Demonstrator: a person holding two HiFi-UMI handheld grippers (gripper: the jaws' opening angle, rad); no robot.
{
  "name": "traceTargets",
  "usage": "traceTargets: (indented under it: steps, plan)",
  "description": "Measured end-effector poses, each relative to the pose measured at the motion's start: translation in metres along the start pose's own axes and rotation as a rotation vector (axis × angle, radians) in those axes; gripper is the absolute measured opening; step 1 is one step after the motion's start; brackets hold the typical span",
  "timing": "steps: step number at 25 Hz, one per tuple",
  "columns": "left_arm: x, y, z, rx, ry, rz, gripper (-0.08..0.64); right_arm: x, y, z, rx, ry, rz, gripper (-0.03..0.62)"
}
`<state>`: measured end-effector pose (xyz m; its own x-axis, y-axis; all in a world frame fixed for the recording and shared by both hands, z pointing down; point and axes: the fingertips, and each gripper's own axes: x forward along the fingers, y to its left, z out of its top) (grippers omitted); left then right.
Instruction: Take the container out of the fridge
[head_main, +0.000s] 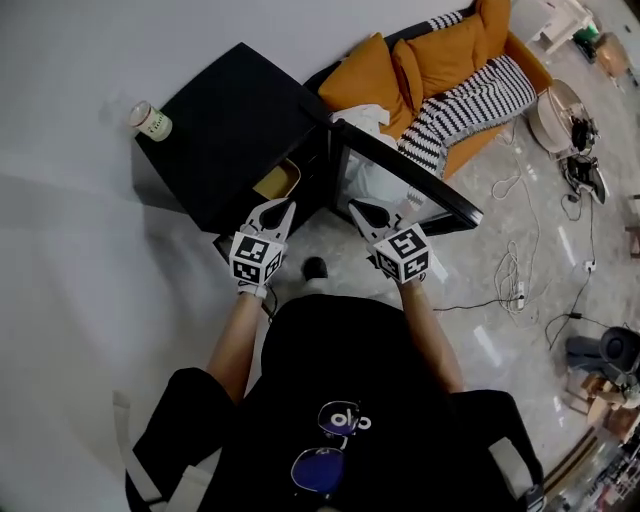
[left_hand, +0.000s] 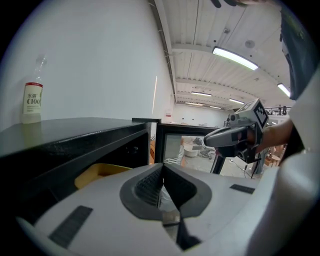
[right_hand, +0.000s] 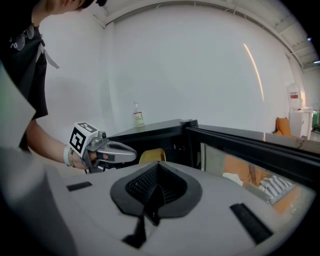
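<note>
The black fridge stands with its glass door swung open to the right. A yellow container sits inside on a shelf, near the front; it also shows as the yellow container in the left gripper view and the yellow container in the right gripper view. My left gripper hovers just in front of the container, shut and holding nothing. My right gripper is level with it, between the fridge opening and the door, also shut and holding nothing. Their jaws meet with nothing between them.
A small bottle stands on the fridge top at its far left corner. An orange sofa with a striped blanket lies behind the door. Cables trail over the floor at right. A small dark object lies on the floor below the grippers.
</note>
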<state>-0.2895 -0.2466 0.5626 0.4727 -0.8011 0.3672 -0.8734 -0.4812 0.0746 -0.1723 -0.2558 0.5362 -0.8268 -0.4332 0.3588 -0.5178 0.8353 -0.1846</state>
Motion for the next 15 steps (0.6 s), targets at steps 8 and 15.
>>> traceTargets:
  steps: [8,15]
  plan:
    - [0.015,0.019,-0.022,0.041,0.064,-0.056,0.008,0.032,0.004,-0.013,0.067,-0.014,-0.069,0.008]
    - [0.022,0.019,-0.031,0.077,0.101,-0.091,0.008,0.041,0.004,-0.023,0.127,-0.027,-0.128,0.008]
